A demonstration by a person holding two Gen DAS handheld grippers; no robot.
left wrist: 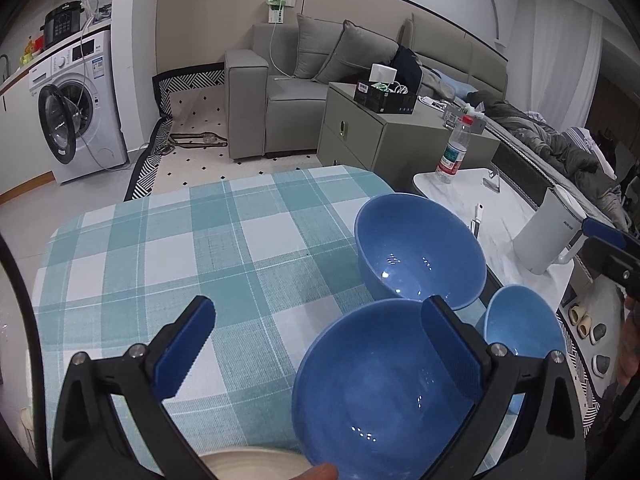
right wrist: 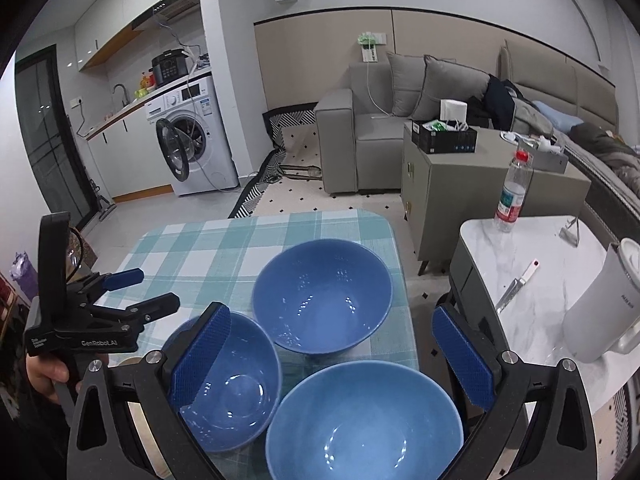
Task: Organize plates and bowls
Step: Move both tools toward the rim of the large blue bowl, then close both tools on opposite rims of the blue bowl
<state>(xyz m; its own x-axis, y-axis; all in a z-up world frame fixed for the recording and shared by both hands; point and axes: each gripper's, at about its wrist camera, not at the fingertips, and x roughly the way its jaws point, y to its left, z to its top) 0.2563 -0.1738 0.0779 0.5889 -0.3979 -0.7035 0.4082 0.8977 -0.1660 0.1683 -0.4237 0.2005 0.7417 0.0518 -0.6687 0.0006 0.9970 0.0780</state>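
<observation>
Three blue bowls sit close together on the checked tabletop (right wrist: 208,248). The left tool (left wrist: 316,344) is spread wide, its right finger over the rim of the nearest bowl (left wrist: 380,396), gripping nothing. The right tool (right wrist: 332,356) is also spread, hovering above the near bowl (right wrist: 360,424), with the far bowl (right wrist: 324,292) straight ahead and the left bowl (right wrist: 236,396) behind its left finger.

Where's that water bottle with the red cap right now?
The water bottle stands upright on the white marble side table, right of the checked table with the blue bowls, beyond the white kettle.
</observation>
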